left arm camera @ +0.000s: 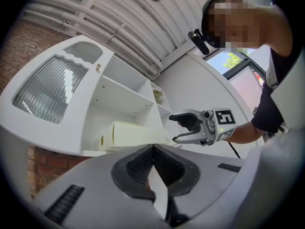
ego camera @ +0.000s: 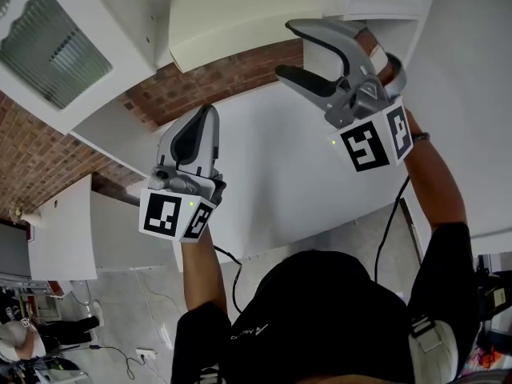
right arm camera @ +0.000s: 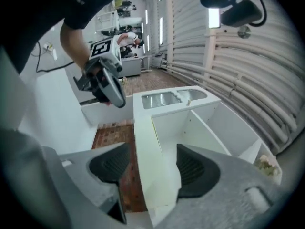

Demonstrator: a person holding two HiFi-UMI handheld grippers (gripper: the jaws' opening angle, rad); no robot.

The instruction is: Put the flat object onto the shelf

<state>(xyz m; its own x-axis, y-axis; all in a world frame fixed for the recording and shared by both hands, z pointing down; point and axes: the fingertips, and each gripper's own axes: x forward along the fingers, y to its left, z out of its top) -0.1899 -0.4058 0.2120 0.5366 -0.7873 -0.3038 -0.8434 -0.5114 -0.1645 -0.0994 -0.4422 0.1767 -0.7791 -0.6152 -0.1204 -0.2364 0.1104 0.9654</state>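
The flat object (ego camera: 240, 32) is a pale cream slab lying on the lower shelf (left arm camera: 95, 151) of a white wall cabinet (left arm camera: 125, 93). My right gripper (ego camera: 286, 49) is open at the slab's right end. In the right gripper view the slab (right arm camera: 151, 175) runs between the wide-apart jaws of the right gripper (right arm camera: 152, 151); it lies close to the right pad, and brick shows between it and the left pad. The left gripper view shows the same slab (left arm camera: 136, 133) and the open right gripper (left arm camera: 172, 129) beside it. My left gripper (ego camera: 210, 112) hangs lower left, shut and empty, its pads (left arm camera: 138, 168) meeting at the tips.
The cabinet's ribbed-glass door (ego camera: 50, 50) stands swung open at the left. A brick wall (ego camera: 32, 162) runs behind and below the cabinet. A white surface (ego camera: 272, 162) lies under both grippers. A small pale item (right arm camera: 267, 163) sits on an upper shelf. Cables trail from the grippers.
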